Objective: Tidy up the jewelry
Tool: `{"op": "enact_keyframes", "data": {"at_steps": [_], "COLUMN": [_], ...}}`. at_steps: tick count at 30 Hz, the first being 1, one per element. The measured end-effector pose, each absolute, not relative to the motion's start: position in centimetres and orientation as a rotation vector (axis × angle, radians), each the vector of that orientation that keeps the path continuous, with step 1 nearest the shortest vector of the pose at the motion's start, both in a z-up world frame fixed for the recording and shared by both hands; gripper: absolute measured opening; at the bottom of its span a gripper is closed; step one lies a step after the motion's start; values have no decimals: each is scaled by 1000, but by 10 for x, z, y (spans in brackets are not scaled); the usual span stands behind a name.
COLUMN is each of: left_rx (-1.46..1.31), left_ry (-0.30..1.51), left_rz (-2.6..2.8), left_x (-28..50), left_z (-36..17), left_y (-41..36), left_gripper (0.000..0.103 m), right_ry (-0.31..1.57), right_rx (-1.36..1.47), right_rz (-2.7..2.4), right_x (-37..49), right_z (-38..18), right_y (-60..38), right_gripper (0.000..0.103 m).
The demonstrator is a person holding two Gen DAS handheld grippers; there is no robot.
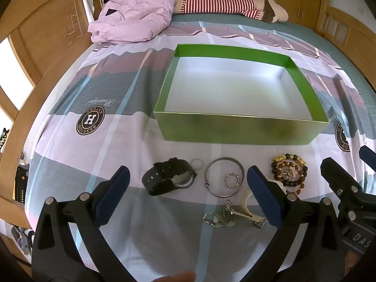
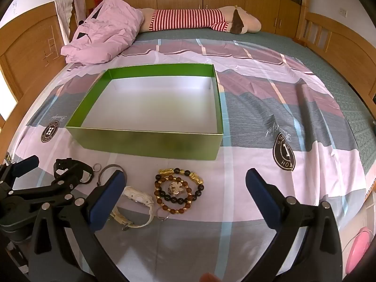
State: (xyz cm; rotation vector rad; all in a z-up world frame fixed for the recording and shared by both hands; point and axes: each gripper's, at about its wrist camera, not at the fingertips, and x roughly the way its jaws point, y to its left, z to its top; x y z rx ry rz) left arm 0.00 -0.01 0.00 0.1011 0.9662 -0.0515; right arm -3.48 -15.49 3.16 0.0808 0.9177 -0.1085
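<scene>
Both tongs, left tongs [image 1: 188, 188] and right tongs [image 2: 185, 188], are held open and empty just before the green box [image 2: 150, 144], jewelry [image 2: 178, 191] laid beside its near wall for short transfers.

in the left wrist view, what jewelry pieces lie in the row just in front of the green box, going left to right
black watch → small plain ring → silver bangle, with a sparkly ring lying inside it → beaded bracelets
</scene>
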Motion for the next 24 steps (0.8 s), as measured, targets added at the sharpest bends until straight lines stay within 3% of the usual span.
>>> {"op": "enact_keyframes", "data": {"at_steps": [24], "left_rx": [104], "left_ry": [967], "left_rz": [-50], "left_x": [0], "left_z": [0], "left_y": [0], "left_gripper": [101], "right_ry": [918], "right_rx": [84], "right_rz": [-107], "right_x": [-35], "right_z": [31], "right_y": [-154], "right_gripper": [102]}}
